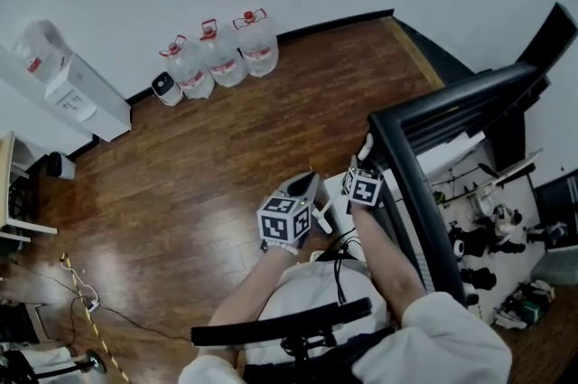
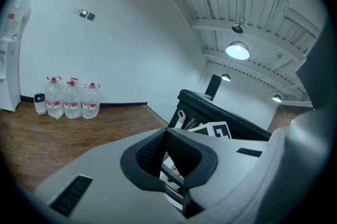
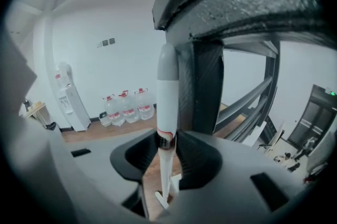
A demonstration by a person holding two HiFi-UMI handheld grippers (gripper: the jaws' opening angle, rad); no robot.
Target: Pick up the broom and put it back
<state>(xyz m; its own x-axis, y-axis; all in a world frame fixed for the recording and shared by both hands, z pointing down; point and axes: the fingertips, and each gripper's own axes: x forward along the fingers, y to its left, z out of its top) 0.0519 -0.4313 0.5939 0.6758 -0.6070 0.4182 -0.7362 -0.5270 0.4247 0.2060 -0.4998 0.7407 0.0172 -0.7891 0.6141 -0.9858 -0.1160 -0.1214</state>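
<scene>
The broom's white handle (image 3: 167,107) stands upright in the right gripper view, its grey tip against a black frame post (image 3: 205,86). My right gripper (image 3: 167,146) is shut on the handle at a red and black band. In the head view that gripper (image 1: 363,186) is beside the black frame, with the handle's top (image 1: 366,147) just beyond it. My left gripper (image 1: 302,192) hangs close on its left. In the left gripper view its pads meet at the tip, so this gripper (image 2: 166,136) is shut with nothing in it. The handle's end with a hanging hole (image 2: 180,117) shows past it.
A slanted black frame (image 1: 424,192) runs along the right. Behind it are stands and small gear (image 1: 492,229). Three water bottles (image 1: 221,57) and a white water dispenser (image 1: 68,84) line the far wall. A yellow cord (image 1: 86,310) lies on the wooden floor (image 1: 208,156) at the left.
</scene>
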